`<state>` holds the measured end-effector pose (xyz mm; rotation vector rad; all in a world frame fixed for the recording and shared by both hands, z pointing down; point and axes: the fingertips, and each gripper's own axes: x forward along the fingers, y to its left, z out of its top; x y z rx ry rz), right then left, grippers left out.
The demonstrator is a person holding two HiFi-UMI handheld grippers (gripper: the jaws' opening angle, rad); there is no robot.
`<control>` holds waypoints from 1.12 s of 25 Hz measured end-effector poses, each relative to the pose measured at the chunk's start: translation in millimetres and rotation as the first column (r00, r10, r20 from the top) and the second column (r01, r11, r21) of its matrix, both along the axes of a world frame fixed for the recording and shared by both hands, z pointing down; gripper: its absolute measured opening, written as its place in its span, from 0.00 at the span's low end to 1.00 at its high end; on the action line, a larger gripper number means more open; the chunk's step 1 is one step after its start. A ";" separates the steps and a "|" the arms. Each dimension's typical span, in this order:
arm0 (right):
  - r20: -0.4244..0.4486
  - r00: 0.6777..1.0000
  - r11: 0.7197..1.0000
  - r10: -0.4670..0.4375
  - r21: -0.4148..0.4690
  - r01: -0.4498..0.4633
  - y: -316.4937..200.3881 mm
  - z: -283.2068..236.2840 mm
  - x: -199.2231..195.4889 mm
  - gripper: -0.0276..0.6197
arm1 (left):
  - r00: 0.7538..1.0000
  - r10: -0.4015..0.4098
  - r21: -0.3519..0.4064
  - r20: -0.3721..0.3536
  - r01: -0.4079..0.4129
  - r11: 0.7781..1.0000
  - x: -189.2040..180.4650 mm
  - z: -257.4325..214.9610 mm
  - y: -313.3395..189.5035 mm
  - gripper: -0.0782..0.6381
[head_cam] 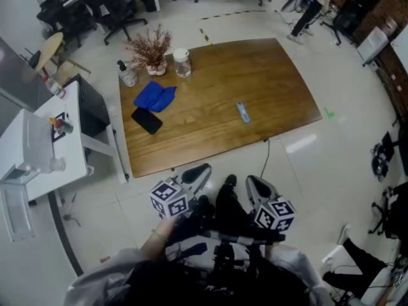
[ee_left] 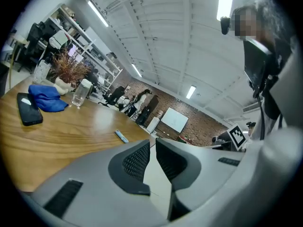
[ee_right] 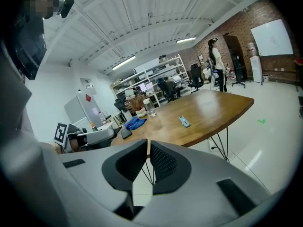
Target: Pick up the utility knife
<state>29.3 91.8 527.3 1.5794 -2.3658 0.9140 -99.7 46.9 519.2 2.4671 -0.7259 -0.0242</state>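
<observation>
Both tools sit close to the person's body, off the bench's near edge. Jaws of the left tool [head_cam: 196,173] are nearly pressed together with a thin slit and nothing between; the right tool [head_cam: 257,186] is the same, empty. Far-left bench corner: lidded glass jar [head_cam: 182,62], looks empty; pump bottle [head_cam: 127,74], contents unclear; pot [head_cam: 156,69] holding dried twigs [head_cam: 150,44]. Blue utility knife [head_cam: 243,112] lies flat on the bench [head_cam: 268,75], right of centre, well apart from both tools.

No legible words, numbers or brand names anywhere, only black-and-white square code patterns on the left marker cube [head_cam: 171,198] and right marker cube [head_cam: 275,214]
</observation>
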 end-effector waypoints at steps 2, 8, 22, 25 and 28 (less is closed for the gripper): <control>0.003 1.000 1.000 -0.003 -0.010 0.003 -15.8 5.3 3.6 0.09 | 1.000 -0.028 -0.010 -0.002 0.028 1.000 -4.7 1.9 -12.6 0.16; -0.004 0.996 0.995 -0.092 -0.031 0.092 -77.8 21.9 14.2 0.21 | 0.995 -0.097 -0.003 0.012 0.097 0.995 4.5 4.9 -58.1 0.16; -0.254 0.933 0.965 -0.255 -0.127 0.229 -241.7 102.2 55.3 0.43 | 0.970 -0.212 -0.019 0.118 0.216 0.976 59.4 33.4 -141.9 0.16; -0.278 0.921 0.960 -0.273 -0.146 0.240 -267.2 118.9 50.5 0.45 | 0.957 -0.250 -0.054 0.145 0.260 0.964 52.1 41.9 -139.4 0.16; -0.310 0.899 0.947 -0.309 -0.187 0.261 -282.2 138.9 44.5 0.45 | 0.945 -0.290 -0.073 0.152 0.304 0.950 45.6 43.1 -142.8 0.16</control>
